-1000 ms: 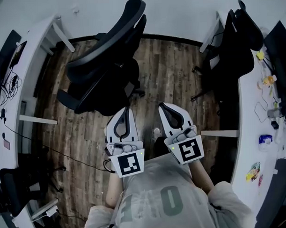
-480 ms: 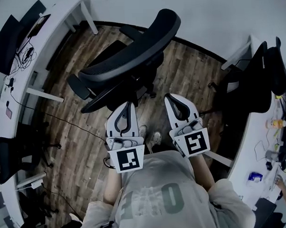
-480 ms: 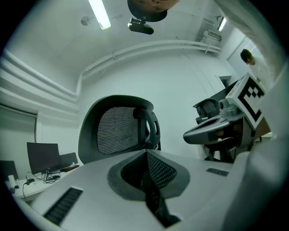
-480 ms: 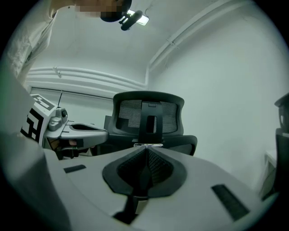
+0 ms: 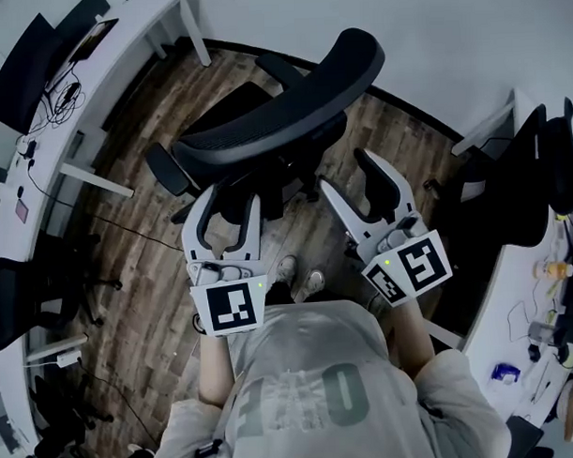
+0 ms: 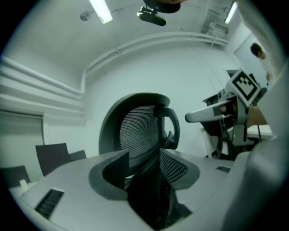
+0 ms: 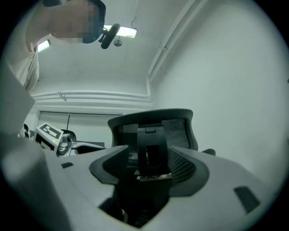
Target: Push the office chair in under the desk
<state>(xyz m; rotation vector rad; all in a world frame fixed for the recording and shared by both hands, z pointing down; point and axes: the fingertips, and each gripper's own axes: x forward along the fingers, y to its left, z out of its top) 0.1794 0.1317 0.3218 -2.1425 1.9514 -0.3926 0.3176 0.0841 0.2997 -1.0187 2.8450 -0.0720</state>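
Note:
A black office chair (image 5: pixel 274 130) with a mesh back stands on the wood floor, out in the room between the white desk at the left (image 5: pixel 76 99) and the white desk at the right (image 5: pixel 509 291). My left gripper (image 5: pixel 225 205) and right gripper (image 5: pixel 352 174) are held level just behind the chair's back. Both sets of jaws have just been opening and now stand apart, with nothing pressed between the pads. In the left gripper view the chair's back (image 6: pixel 140 128) fills the gap ahead. In the right gripper view the same back and its centre bracket (image 7: pixel 151 151) show.
The left desk carries cables and a dark screen (image 5: pixel 37 63). A second black chair (image 5: pixel 538 168) is tucked at the right desk, and a third (image 5: pixel 17 298) sits at the far left. The person's shoes (image 5: pixel 297 275) are below the grippers. A pale wall runs along the far side.
Both grippers' jaws were shut and now stand spread. Both hands have moved up toward the chair's back, and the right gripper has swung out to the right. The chair now appears closer.

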